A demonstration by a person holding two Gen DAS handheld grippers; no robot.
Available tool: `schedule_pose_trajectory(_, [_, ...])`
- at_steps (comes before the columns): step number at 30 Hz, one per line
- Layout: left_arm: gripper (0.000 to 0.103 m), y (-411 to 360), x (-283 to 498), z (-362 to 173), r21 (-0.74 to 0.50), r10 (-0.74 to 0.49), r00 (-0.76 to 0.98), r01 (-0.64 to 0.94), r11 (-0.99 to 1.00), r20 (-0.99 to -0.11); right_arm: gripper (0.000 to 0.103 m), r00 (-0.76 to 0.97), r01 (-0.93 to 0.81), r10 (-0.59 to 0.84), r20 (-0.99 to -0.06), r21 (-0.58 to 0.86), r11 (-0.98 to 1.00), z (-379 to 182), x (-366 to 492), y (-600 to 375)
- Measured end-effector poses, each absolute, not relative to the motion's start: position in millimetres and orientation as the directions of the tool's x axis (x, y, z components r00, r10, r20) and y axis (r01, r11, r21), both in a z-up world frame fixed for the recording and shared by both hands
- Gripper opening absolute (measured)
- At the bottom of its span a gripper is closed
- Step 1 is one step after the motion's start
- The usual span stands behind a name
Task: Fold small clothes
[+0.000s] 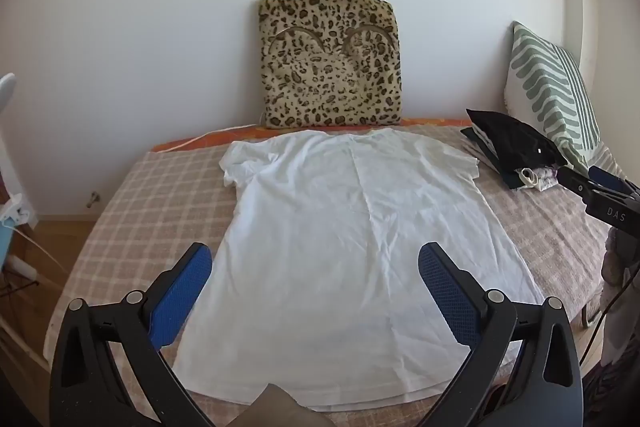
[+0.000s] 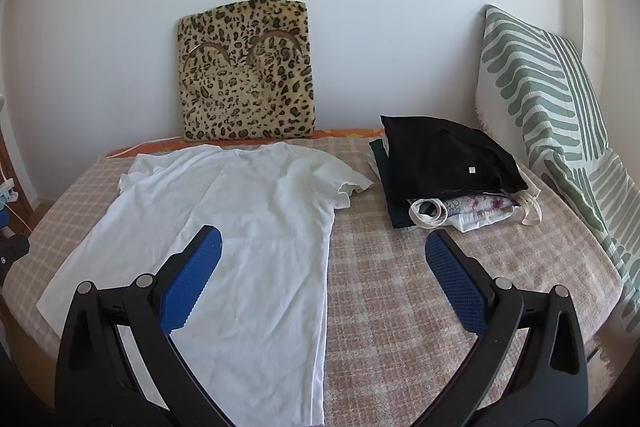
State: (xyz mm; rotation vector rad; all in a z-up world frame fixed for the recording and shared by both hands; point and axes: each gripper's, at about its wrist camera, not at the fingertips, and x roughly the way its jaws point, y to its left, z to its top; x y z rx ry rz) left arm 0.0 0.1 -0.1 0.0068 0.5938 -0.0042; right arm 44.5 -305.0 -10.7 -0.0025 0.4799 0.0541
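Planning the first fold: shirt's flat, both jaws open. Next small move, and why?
Probably lower the left hand-held gripper onto the left sleeve of the white cotton T-shirt: it lies spread flat on the checked bedcover, unfolded, nothing held.

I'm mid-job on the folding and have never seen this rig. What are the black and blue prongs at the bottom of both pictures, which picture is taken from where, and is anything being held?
The prongs are hand-held grippers, one in each of a person's hands, each with a camera looking forward along its fingers. One picture comes from the left gripper, the other from the right gripper. Both stand wide open and hold nothing. On the checked bed cover a white T-shirt lies spread flat. To its right sits a pile of clothes with a black garment on top. A leopard-print cushion and a green striped pillow lean at the wall.
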Motion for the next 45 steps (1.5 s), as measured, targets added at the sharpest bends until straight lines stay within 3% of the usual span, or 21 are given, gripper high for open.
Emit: schedule_pose_trajectory(45, [0.103, 3, -1, 3, 0.024, 0.019, 0.84, -0.007, 1.0, -0.542, 0.103, 0.89, -0.051, 0.052, -0.453, 0.015, 0.999, -8, 44, -308])
